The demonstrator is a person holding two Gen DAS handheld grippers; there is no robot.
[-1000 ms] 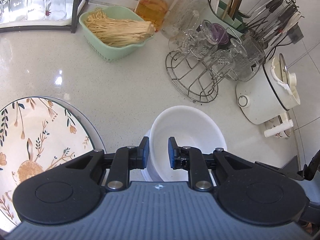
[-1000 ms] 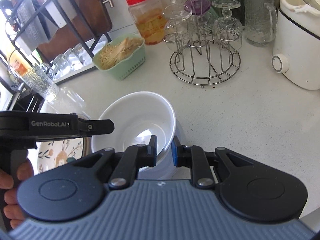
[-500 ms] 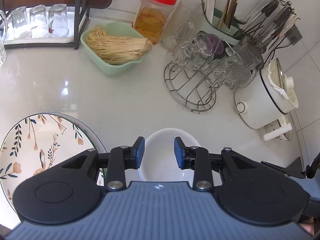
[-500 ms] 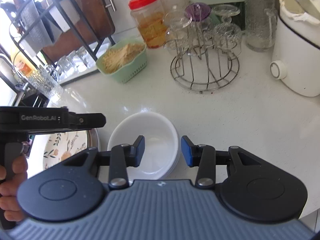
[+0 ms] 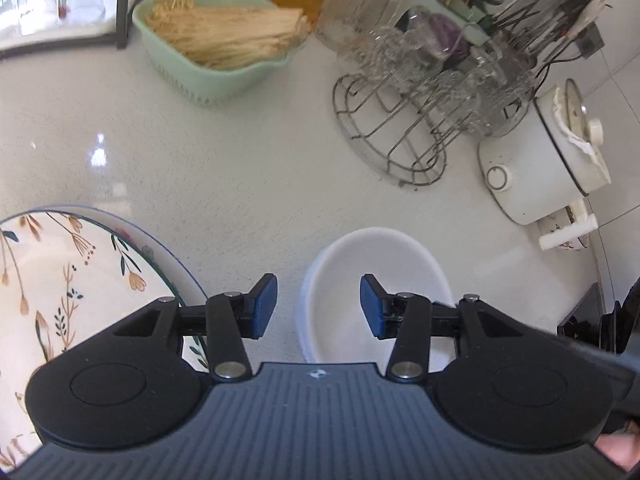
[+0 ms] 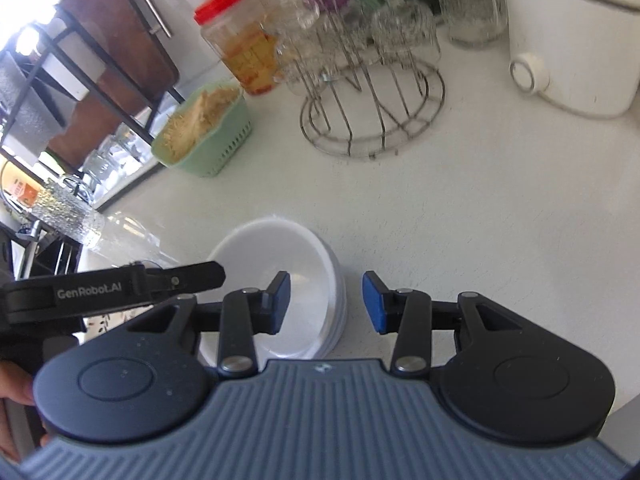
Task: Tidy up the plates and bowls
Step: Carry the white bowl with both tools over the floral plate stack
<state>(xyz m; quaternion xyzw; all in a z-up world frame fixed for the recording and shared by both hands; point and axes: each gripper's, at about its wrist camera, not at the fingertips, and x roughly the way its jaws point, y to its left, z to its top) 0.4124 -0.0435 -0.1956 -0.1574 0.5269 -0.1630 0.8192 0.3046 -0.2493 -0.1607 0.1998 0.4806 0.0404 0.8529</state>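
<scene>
You had both tools over the pale surface (image 5: 248,168), each angled down at the stack of white bowls (image 5: 376,276). Your left tool (image 5: 318,306) stood partly open, its jaws having just been opening; the left rim of the stack lay in the gap between the blue pads (image 5: 266,302), but neither pad pressed on it, so it held nothing. Your right tool (image 6: 325,303) was also partly open after just spreading its jaws, with the right edge of the bowls (image 6: 280,276) showing between its pads and no contact visible. The bowls sat nested on the surface, upright, just beside the floral plate (image 5: 60,280), which lay flat at the left on a glass-rimmed plate beneath it. Farther back stood the green basket of noodles (image 5: 216,44), the wire rack of glasses (image 5: 400,128) and the white cooker (image 5: 536,164), all well apart from the bowls. In the right wrist view your left tool (image 6: 120,286) crossed in front of the plate, with your hand (image 6: 16,384) on its grip.
</scene>
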